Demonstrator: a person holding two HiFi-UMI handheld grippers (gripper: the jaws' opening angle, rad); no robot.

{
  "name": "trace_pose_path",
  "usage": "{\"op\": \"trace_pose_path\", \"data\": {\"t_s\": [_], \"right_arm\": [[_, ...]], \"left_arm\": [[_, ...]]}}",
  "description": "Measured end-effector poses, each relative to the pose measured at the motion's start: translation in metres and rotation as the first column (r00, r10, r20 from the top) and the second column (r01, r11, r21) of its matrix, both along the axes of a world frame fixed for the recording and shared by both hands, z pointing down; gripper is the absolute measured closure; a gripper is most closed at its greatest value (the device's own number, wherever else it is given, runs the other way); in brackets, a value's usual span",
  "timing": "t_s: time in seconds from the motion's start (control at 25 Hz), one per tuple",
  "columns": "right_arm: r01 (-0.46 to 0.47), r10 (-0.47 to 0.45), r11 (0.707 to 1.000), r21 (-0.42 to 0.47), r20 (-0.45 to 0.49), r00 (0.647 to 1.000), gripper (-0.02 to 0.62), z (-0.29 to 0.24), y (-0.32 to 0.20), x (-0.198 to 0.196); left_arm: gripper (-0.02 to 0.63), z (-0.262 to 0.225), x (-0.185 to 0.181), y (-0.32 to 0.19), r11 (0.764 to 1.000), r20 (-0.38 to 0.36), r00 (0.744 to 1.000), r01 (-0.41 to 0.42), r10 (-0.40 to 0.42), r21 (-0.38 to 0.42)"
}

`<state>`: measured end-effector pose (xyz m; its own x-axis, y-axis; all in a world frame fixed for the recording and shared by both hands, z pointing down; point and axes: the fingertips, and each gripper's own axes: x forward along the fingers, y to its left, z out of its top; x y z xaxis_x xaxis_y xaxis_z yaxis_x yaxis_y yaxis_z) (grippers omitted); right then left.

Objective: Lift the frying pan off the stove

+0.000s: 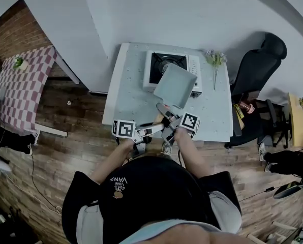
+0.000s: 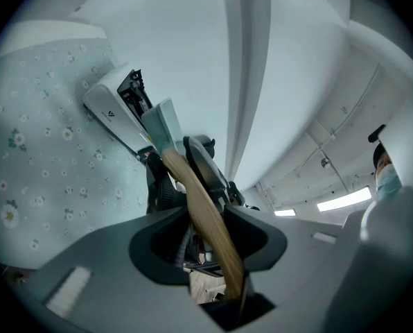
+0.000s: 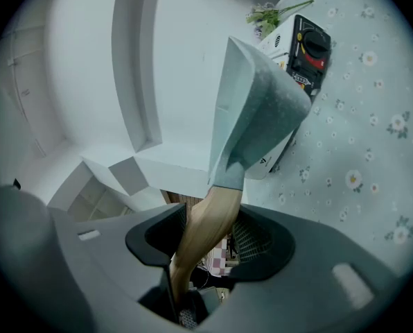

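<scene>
Left gripper and right gripper clamp the frying pan handle.

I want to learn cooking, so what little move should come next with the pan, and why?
Probably draw the frying pan clear of the stove and level it. Both the left gripper and right gripper are clamped on its wooden handle, and it hangs tilted, one corner over the stove.

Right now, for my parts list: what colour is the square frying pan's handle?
The wooden handle is light brown; clearest in the right gripper view.
</scene>
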<state>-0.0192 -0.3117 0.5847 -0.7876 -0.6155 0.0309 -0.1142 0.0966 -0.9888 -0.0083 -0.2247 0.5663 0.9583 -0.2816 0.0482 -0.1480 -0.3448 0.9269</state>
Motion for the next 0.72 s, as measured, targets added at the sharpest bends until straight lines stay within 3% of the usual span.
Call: {"op": "trace_pose_path", "data": {"t_s": [0.72], "right_arm": [[-0.147, 0.144, 0.988, -0.041, -0.081, 0.986, 0.394, 0.013, 0.098, -0.012]], "left_arm": [[0.453, 0.006, -0.028, 0.095, 0.991, -0.002, 0.991, -0.134, 0.134, 0.010]]}}
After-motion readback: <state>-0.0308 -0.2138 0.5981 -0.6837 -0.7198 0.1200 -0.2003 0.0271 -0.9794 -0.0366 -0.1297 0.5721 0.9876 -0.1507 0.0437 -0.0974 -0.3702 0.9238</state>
